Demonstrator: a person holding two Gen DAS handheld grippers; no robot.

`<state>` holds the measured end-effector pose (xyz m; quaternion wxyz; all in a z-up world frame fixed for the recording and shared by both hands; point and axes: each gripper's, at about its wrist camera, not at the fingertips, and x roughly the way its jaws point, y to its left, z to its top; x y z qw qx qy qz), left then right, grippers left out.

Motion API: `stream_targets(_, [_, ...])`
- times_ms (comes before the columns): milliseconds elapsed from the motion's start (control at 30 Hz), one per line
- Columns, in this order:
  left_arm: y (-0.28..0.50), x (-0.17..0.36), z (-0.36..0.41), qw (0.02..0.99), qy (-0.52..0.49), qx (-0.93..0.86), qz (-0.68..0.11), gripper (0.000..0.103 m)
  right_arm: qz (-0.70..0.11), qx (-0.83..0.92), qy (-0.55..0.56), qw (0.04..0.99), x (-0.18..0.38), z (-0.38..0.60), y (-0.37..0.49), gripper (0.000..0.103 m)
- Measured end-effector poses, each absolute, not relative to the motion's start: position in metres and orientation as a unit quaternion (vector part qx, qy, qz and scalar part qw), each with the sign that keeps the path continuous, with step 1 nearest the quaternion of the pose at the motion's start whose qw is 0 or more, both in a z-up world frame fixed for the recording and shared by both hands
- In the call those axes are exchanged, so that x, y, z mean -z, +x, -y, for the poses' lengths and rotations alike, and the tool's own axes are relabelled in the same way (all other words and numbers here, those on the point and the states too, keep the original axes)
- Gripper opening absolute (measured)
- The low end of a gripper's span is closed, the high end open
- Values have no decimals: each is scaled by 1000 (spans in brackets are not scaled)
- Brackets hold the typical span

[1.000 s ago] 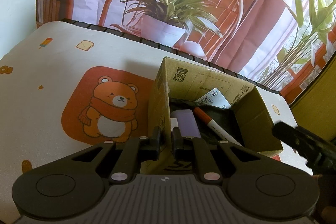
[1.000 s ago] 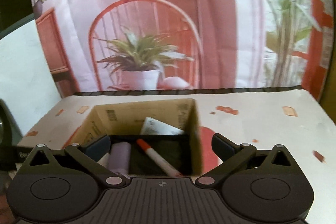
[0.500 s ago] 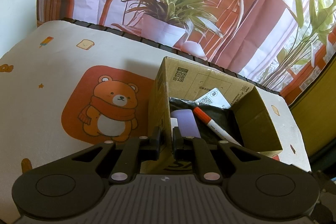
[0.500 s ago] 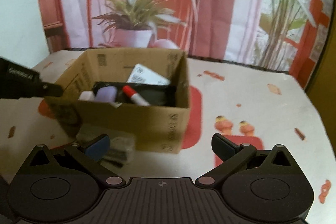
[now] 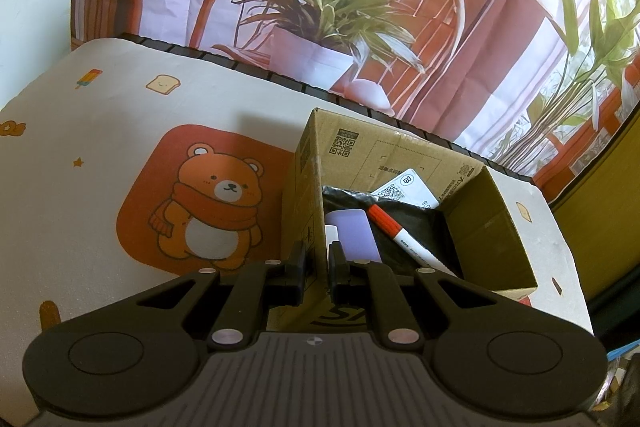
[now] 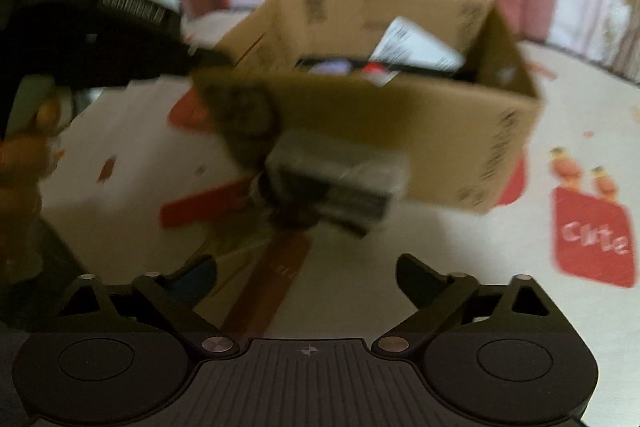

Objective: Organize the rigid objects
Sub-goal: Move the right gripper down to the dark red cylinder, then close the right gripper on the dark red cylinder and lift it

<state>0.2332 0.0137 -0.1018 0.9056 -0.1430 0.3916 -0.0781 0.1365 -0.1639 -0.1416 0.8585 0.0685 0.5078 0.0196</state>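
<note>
Right wrist view, though smeared by motion, shows the thing now aimed at: a pale, dark-banded pack (image 6: 340, 183) lying on the surface (image 6: 460, 259) just in front of the cardboard box (image 6: 384, 123), touching or nearly touching its near wall. What the pack is I cannot tell through the blur. A red strip (image 6: 200, 205) and a brown strip (image 6: 276, 275) lie near it on the printed cloth.

Inside the box, the left wrist view shows a lilac case (image 5: 354, 235), a red-capped marker (image 5: 400, 235) and a white card (image 5: 412, 187) on a black liner.

The left tongs (image 5: 317, 261) are clenched on the box's near wall, one pad outside and one inside, steadying it; the hand (image 6: 36, 131) that bears them shows at the edge of the right wrist view.

The right tongs (image 6: 304, 277) are released but closing, with nothing between the pads; the brown strip lies beneath the gap.

By my judgement the step in hand is the reach for the next loose item. The next move calls for bringing the pads down astride the pack, which is tight against the box.
</note>
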Motion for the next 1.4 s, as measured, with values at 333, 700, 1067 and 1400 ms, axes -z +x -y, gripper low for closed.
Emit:
stream_targets(333, [233,102,-14,906,-143,78,-392,13,-528,-42,60,846,151,153,138,76])
stream_targets(700, [233,102,-13,905,-143,79,-392,13,-529,-4,41,848,146,170,135,21])
stream_targets(1067, [233,102,-14,906,-143,78,-392,13,-516,72,67,851,142,215,123,21])
stream_targets(1400, [233,102,-14,906,-143,78,-392,13,-505,96,81,854,141,233,111,21])
